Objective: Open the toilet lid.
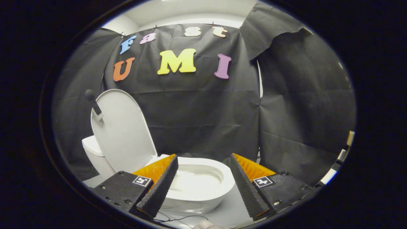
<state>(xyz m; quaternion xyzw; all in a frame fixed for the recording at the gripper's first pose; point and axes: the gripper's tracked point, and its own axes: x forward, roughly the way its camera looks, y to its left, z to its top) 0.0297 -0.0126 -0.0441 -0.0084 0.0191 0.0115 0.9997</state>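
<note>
Gripper view:
lid (pixel 122 133): already up, standing nearly upright at the back of the bowl (pixel 203 187), leaning back toward the tank (pixel 92 148). Looks to me like the job's basically done.
handle (pixel 93 101): small dark knob-on-a-stick stuck to the lid's far edge. Guessing that's there so the fingers have something to grab, though it's tiny here and hard to make out.
gripper (pixel 203 170): fingers spread wide, nothing between them, not touching anything. The bowl sits just beyond and between the tips; the lid is off to the left of them, apart.
pose: held low and level, pointing straight across the bowl at the wall (pixel 203 121), pulled clear of the lid. Reads like a hands-off stance.
floor (pixel 232 213): thin cable (pixel 178 219) lying under the fingers.
</note>
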